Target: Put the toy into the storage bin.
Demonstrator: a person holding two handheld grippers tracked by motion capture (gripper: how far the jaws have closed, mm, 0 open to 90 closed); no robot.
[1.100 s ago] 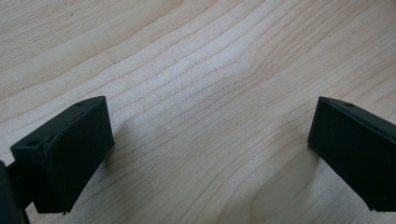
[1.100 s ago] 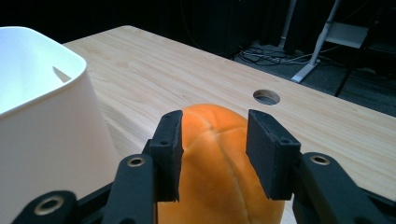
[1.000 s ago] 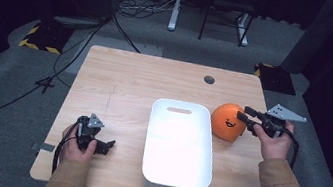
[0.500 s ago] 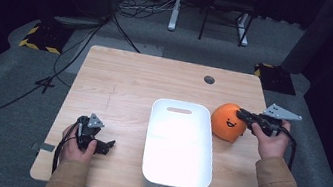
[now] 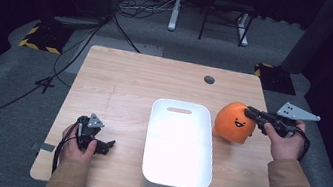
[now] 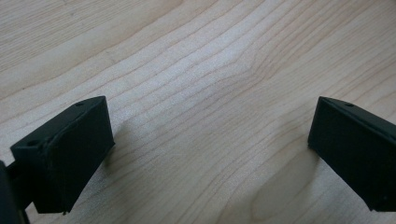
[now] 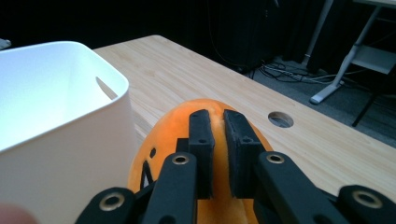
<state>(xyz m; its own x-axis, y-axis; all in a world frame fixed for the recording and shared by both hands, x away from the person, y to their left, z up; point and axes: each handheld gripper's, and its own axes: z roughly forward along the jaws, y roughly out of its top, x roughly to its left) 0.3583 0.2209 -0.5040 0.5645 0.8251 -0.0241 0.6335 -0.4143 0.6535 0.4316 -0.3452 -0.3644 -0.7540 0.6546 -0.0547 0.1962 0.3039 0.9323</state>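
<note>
An orange soft ball with a smiling face (image 5: 234, 123) sits just right of the white bin (image 5: 184, 105), on the right side of the wooden table (image 5: 131, 78). My right gripper (image 5: 249, 110) comes in from the right and is shut on the top of the ball. In the right gripper view its jaws (image 7: 217, 114) pinch a thin fold of the orange ball (image 7: 173, 121), with the bin wall (image 7: 70, 140) to its left. My left gripper (image 5: 108, 145) rests low near the front left of the table. It is open (image 6: 210, 140) over bare wood.
The bin holds nothing I can see and takes up the middle front of the table. A round cable hole (image 5: 209, 79) lies at the back right. Beyond the table are a dark floor, cables and desk legs.
My right gripper's jaws closed onto the top of the orange ball, and the hand rose slightly with it. The left hand stayed still.
</note>
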